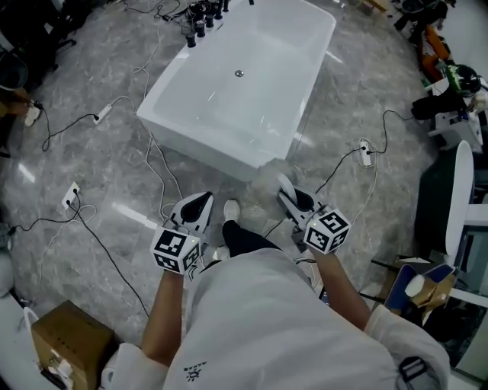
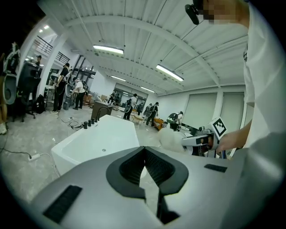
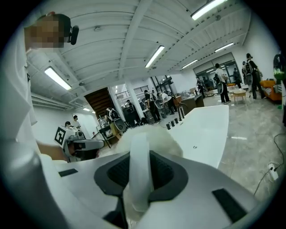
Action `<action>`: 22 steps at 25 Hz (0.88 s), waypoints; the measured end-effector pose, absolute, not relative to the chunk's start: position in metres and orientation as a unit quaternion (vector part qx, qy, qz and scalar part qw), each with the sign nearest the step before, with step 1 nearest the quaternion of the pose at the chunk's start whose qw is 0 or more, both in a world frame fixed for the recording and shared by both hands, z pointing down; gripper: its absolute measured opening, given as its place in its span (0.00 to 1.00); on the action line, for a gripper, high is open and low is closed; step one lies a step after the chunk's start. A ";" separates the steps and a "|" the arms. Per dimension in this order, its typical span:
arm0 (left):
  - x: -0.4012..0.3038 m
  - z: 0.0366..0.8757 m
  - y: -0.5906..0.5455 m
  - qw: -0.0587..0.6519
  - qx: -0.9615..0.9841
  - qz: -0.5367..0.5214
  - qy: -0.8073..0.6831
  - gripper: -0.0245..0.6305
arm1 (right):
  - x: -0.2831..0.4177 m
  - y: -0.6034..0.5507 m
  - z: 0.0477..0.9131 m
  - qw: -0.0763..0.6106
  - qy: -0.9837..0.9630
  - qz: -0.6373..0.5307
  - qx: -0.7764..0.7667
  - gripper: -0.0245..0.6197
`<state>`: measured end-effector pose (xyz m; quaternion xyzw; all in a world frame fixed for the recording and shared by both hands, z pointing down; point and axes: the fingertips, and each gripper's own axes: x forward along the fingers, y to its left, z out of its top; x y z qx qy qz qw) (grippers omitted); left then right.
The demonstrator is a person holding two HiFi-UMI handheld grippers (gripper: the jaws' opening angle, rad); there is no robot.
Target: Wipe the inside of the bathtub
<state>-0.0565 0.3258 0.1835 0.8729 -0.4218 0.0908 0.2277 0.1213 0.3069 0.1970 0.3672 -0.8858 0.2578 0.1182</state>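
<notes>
The white bathtub stands on the grey floor ahead of me, with its drain in the middle of the bottom. My right gripper is shut on the white handle of a fluffy white duster, whose head hovers near the tub's near corner. The duster fills the space in front of the jaws in the right gripper view. My left gripper is held low at my left, short of the tub, jaws shut with nothing between them. The tub lies beyond it.
Black tap fittings stand at the tub's far left end. Cables and power strips trail over the floor on both sides. A cardboard box sits near left, a chair at right. People stand far behind.
</notes>
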 end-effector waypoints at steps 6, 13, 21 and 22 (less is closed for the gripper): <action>-0.035 0.200 0.263 0.242 0.872 0.116 -0.410 0.05 | 0.133 0.246 0.213 0.147 -0.888 0.260 0.350 0.19; -0.017 0.210 0.207 0.251 0.880 0.144 -0.377 0.05 | 0.144 0.193 0.233 0.131 -0.869 0.293 0.376 0.19; 0.014 0.226 0.162 0.237 0.902 0.202 -0.300 0.05 | 0.164 0.188 0.263 0.127 -0.835 0.334 0.418 0.19; 0.017 0.232 0.156 0.236 0.904 0.211 -0.287 0.05 | 0.165 0.188 0.268 0.129 -0.830 0.339 0.424 0.19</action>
